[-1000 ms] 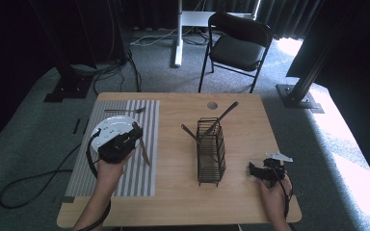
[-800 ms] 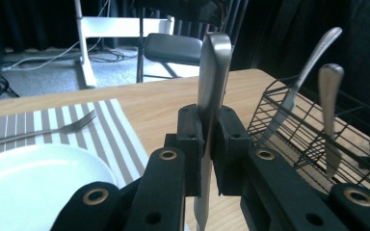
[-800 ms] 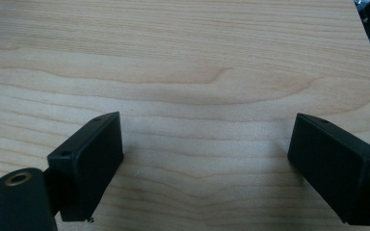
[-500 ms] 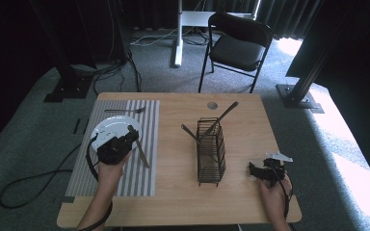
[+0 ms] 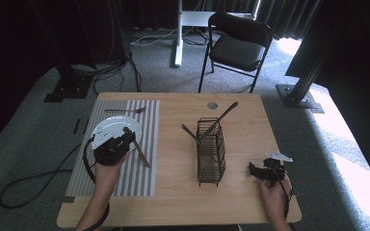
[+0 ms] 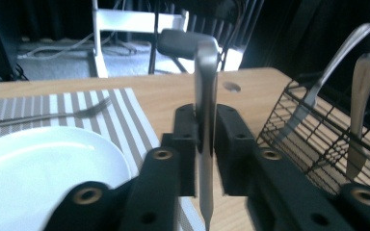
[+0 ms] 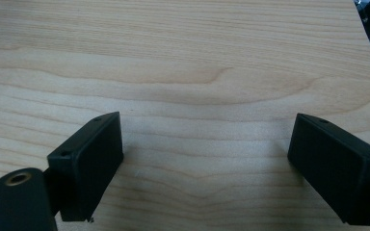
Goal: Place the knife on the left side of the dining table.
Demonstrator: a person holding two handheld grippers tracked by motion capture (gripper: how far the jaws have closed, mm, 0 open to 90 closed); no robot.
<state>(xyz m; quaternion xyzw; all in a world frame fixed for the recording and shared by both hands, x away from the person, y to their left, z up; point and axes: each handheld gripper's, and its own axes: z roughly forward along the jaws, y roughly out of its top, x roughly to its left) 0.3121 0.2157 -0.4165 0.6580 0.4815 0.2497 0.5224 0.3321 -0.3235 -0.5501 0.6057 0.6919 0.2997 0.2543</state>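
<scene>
Left gripper (image 6: 204, 159), jaws just easing apart around knife (image 6: 205, 96) beside plate (image 6: 38, 159); right gripper (image 7: 204, 168) gaped empty; release required level, parallel placement.

No text, label, brand, number or sign can be read on anything here.

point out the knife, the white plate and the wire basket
knife (image 6: 206, 120), left gripper view, on the blade between the pads
white plate (image 5: 107, 129), high view, on its bare upper part
wire basket (image 5: 211, 159), high view, on its side mesh
</scene>
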